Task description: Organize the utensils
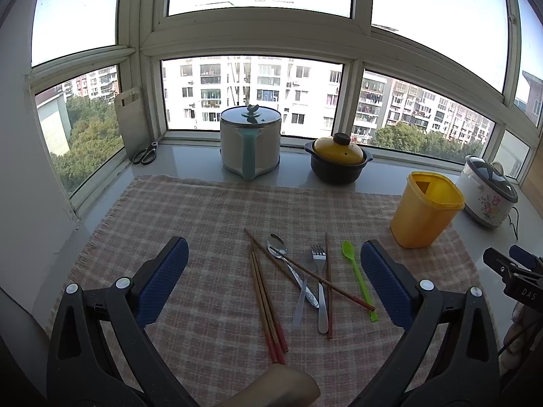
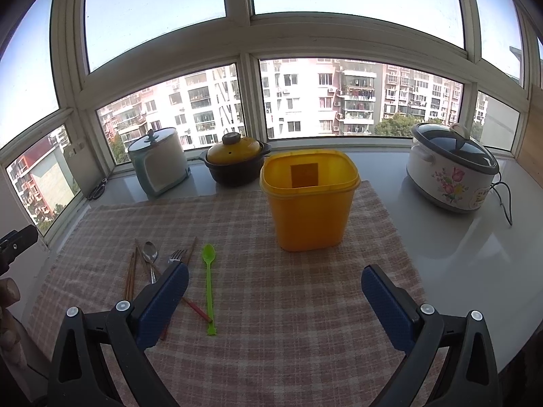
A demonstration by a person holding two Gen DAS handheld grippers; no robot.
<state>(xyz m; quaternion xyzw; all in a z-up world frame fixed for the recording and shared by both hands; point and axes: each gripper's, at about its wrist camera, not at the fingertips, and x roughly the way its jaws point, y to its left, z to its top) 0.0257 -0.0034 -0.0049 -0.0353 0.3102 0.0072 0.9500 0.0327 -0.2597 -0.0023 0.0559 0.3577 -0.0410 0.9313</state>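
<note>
Blue-padded fingers (image 1: pixel 163 281) of the left gripper (image 1: pixel 274 283) spread wide with nothing between them, held above the checked cloth (image 1: pixel 210 210). The right gripper (image 2: pixel 275 300) likewise stands with its jaws wide apart and empty, its fingers (image 2: pixel 385 300) over bare cloth.

Nearest the left gripper, a loose heap of utensils lies on the cloth. A pair of chopsticks (image 1: pixel 266 308) with red ends lies side by side at the heap's left. A metal spoon (image 1: pixel 288 264) lies bowl away, crossed by a single chopstick (image 1: pixel 315 273) running diagonally. A metal fork (image 1: pixel 320 291) lies beside the spoon, tines away, with another chopstick (image 1: pixel 328 288) along its right. A green plastic spoon (image 1: pixel 358 276) lies at the right edge of the heap, apart from the fork.

Farther on, to the right, a yellow container (image 2: pixel 307 200) stands upright and open-topped on the cloth, well apart from the utensils.

Beyond the cloth, on the sill: a white pot with a glass lid (image 1: pixel 250 142), a black casserole with a yellow lid (image 1: pixel 337 157), a flowered rice cooker (image 2: pixel 451 171), scissors (image 1: pixel 146 154), and a cutting board (image 1: pixel 130 118) leaning on the window frame.
</note>
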